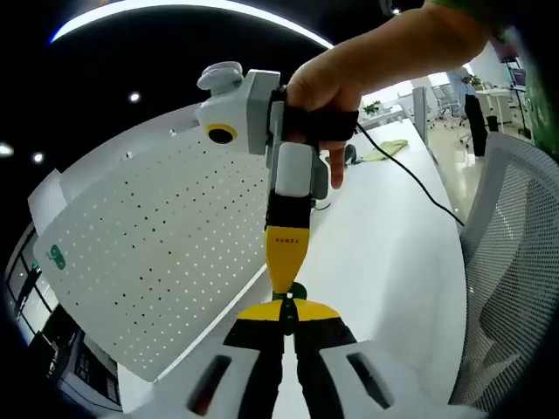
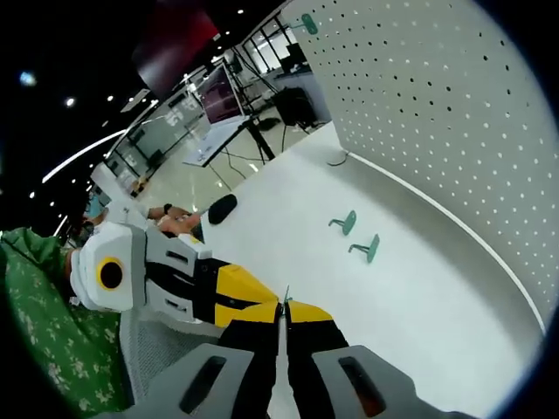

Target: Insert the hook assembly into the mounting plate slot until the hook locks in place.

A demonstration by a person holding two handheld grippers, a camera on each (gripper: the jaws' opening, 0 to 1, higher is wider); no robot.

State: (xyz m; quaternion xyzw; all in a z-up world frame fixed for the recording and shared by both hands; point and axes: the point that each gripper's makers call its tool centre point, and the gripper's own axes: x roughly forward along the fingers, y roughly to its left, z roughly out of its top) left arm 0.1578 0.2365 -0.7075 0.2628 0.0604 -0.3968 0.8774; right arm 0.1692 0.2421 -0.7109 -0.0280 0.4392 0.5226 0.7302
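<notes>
Grippers, two, one in each of my hands. In the left gripper view my left gripper (image 1: 287, 307) has its yellow-tipped jaws pinched together on a small green hook piece (image 1: 295, 291), of which only a sliver shows at the tips. My right gripper (image 1: 286, 281) comes down from above in that view, its yellow tips meeting the left's at the same green piece; my hand (image 1: 336, 92) wraps its handle. In the right gripper view my right gripper (image 2: 285, 307) has its jaws pressed tight, with a thin green edge between them; my left gripper (image 2: 262, 301) enters from the left, tip to tip with it.

Hooks, green, loose: two (image 2: 344, 223) (image 2: 367, 248), lying on the white table (image 2: 288, 218) just beside each other, near the foot of the board and well apart from the grippers.

Pegboard, white, perforated: one (image 2: 437, 113), standing upright along the table's far edge, with one green hook (image 2: 309, 24) mounted high up.

Cable, black: one (image 1: 410, 170), trailing across the table.

Open tabletop lies between the grippers and the board.
</notes>
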